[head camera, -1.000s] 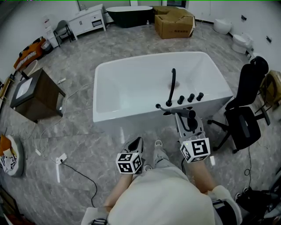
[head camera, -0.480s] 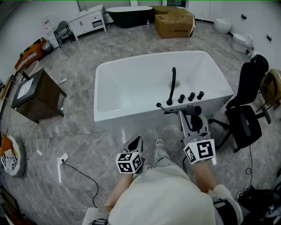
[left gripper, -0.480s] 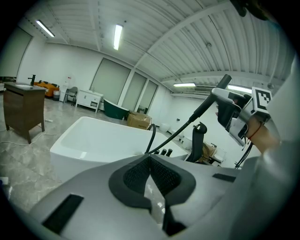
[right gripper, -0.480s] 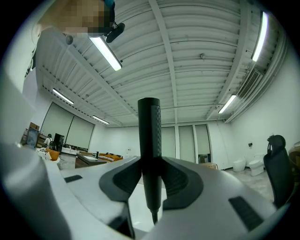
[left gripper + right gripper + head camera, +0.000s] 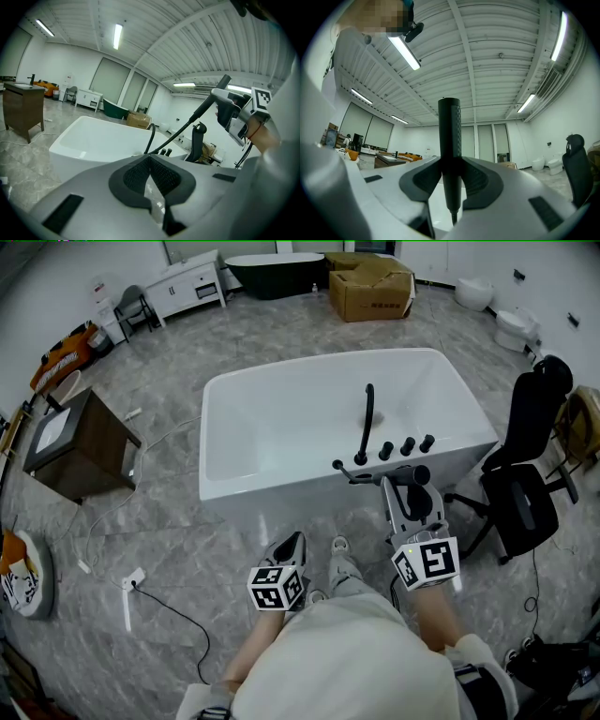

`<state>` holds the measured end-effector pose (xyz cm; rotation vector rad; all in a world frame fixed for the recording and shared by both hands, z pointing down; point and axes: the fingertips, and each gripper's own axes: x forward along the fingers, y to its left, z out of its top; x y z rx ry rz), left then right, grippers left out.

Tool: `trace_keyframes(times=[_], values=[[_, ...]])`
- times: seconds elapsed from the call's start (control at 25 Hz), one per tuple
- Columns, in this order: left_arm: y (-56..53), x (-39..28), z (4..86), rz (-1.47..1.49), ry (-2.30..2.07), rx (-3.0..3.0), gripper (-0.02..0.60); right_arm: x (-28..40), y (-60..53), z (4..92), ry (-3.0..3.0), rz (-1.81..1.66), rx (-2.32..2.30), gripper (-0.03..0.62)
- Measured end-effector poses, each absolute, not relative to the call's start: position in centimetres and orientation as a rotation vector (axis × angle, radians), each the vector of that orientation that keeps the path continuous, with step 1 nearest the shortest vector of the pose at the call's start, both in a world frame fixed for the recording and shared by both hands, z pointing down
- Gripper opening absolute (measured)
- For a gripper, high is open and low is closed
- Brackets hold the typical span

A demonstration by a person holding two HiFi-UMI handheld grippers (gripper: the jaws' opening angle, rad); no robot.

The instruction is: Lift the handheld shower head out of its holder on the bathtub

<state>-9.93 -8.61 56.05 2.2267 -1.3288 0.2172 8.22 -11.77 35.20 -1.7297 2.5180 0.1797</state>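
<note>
A cardboard box [image 5: 372, 287], black office chair [image 5: 523, 474] and brown cabinet [image 5: 80, 442] stand well apart.

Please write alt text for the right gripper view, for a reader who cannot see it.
The right claw is shut on the black handheld shower head, which stands upright in its grip. Behind are a white ceiling with strip lights and a black office chair at the right.

Left tongs [image 5: 150, 164] together — bathtub [image 5: 75, 150] beyond

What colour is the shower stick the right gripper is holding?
Black, all over; the shower head shows best in the right gripper view.
</note>
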Motion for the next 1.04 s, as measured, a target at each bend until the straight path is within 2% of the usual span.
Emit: trace_keyframes(times=[1.04], values=[[-8.52,-10.25,56.60,0.235,-1.347,2.196,0.020,8.45,-12.53,35.91,2.521,0.138,-1.732,0.141]])
